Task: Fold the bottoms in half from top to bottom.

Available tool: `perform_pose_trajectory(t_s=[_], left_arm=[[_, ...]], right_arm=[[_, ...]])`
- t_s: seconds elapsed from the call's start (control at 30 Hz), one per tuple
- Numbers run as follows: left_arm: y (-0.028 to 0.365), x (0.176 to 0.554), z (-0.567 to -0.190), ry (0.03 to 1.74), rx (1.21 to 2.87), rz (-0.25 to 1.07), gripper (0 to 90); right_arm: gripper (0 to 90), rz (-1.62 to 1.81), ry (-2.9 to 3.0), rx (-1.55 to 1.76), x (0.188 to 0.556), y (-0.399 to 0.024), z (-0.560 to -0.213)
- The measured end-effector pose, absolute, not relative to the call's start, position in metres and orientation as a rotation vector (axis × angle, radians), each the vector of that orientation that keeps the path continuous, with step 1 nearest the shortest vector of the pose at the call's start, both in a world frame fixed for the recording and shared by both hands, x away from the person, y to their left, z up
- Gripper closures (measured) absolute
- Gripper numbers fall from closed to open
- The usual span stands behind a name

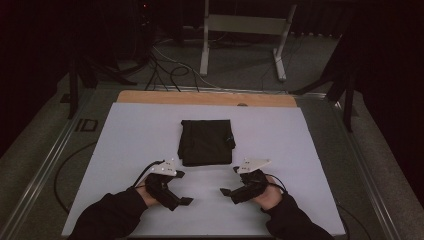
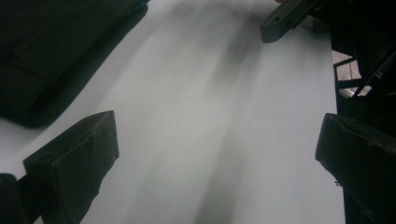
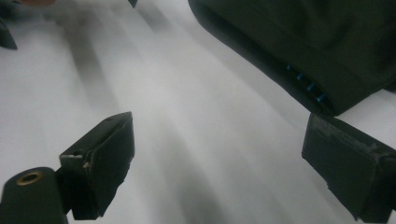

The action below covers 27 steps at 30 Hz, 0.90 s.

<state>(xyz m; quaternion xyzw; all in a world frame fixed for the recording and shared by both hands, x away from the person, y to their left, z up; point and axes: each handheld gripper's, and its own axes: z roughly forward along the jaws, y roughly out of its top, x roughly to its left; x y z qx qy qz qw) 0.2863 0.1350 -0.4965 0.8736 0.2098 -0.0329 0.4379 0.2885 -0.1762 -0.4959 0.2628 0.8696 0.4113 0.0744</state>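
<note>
White tabletop [image 1: 125, 150] carried a folded black cloth garment [image 1: 206, 142] beyond both grippers (roughly midway). Left gripper [image 2: 217, 154] gaped wide, garment at its upper left; right gripper [image 3: 219, 163] gaped too, garment at its upper right.

White board [image 1: 150, 130] covering tabletop; bare wooden strip [image 1: 200, 98] exposed along far edge. Metal rails [image 1: 47, 160] flanking table on both sides. Grey carpeted floor [image 1: 240, 75] beyond table. White frame stand [image 1: 245, 25] on floor behind table, two legs with flat feet. Loose black cables [image 1: 165, 70] lying on floor left of stand. Dark tripod legs [image 1: 80, 75] at far left and far right. Background dark, detail not discernible.
</note>
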Motion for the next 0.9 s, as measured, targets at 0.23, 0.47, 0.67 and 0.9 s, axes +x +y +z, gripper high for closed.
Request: perform_pose_trajectory(t_s=[0.23, 0.47, 0.67, 0.9], left_arm=[[0.148, 0.282, -0.496, 0.534, 2.167, -0.067, 0.1], [0.161, 0.276, -0.496, 0.555, 2.163, -0.053, 0.1], [0.175, 0.271, -0.496, 0.586, 2.15, -0.036, 0.1], [0.191, 0.266, -0.496, 0.612, 2.135, -0.023, 0.1]], right_arm=[[9.4, 1.233, 2.605, 0.792, 0.285, -0.183, -0.496], [9.4, 1.239, 2.584, 0.829, 0.281, -0.193, -0.495], [9.4, 1.232, 2.571, 0.844, 0.276, -0.204, -0.495], [9.5, 1.228, 2.537, 0.901, 0.268, -0.224, -0.495]])
